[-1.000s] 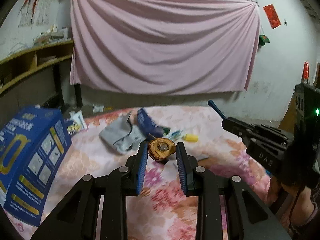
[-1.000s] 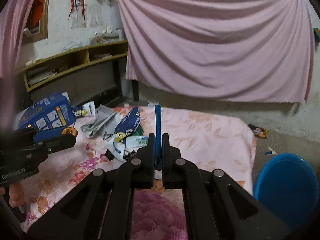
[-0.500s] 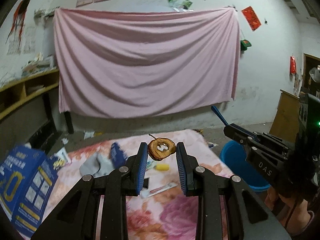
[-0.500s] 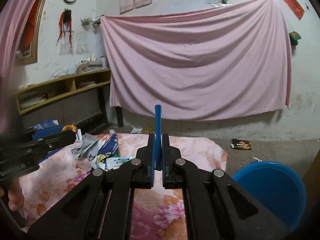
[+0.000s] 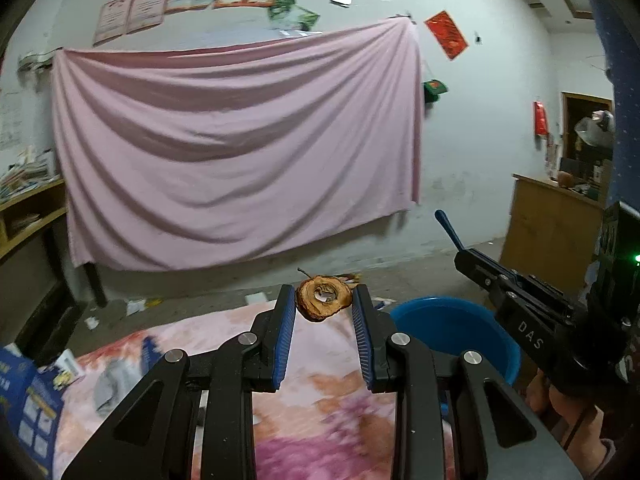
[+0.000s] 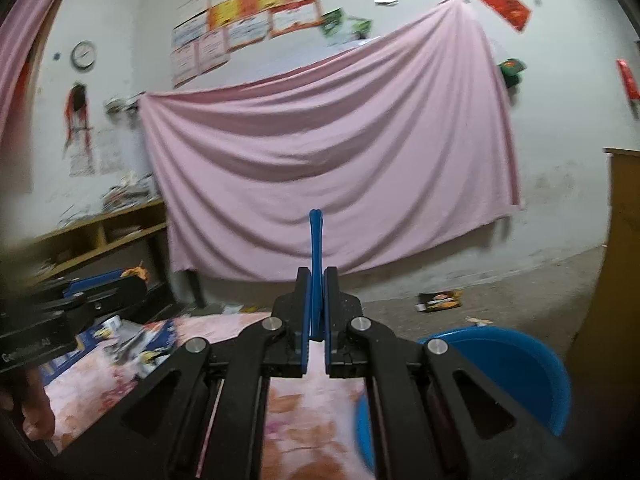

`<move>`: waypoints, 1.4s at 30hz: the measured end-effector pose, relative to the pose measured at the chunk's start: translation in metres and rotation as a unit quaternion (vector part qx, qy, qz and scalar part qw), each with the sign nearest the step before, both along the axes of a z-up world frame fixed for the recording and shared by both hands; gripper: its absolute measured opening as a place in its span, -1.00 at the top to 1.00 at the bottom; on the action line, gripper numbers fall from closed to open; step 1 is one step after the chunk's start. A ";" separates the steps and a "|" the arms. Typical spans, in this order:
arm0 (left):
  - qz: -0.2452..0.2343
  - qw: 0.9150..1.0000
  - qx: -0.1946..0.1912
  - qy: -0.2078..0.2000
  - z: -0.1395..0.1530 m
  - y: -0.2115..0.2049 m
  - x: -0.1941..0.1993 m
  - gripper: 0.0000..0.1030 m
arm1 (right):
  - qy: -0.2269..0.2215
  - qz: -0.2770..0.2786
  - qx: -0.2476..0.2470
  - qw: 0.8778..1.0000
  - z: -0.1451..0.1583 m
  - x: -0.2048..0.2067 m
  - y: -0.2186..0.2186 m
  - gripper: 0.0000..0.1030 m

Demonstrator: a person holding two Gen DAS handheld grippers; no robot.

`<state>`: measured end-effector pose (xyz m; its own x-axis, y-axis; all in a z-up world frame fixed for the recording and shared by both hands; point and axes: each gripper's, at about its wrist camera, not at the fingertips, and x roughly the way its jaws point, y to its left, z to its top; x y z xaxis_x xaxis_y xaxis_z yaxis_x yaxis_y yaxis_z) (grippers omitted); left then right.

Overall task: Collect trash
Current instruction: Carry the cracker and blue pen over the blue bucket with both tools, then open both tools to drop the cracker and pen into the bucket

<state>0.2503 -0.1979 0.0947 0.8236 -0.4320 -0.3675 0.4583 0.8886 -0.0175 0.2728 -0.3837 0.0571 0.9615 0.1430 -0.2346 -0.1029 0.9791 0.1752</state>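
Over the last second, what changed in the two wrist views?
Both hand-held grippers rose and swung toward the blue basin: the littered bed dropped low in view. The left hand-held gripper still clamps the brown fruit slice; the right hand-held gripper still pinches the blue stick.

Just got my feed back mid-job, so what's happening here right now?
A person is collecting trash off the floral bed with two handheld grippers. The left gripper grips a browned apple core in the air, with the blue bin just beyond to its right. The right gripper is shut on a thin blue stick. Wrappers and a blue box lie on the bed.
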 end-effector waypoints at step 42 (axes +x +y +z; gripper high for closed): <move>-0.098 0.982 0.013 0.161 -0.062 -0.131 0.062 0.34 | 0.157 -0.130 0.047 0.978 -0.049 0.002 -0.107 0.33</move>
<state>0.3127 -0.3287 0.0329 0.5643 -0.5577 -0.6087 0.5956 0.7856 -0.1677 0.2745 -0.4907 0.0085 0.8507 -0.0612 -0.5220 0.2201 0.9434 0.2480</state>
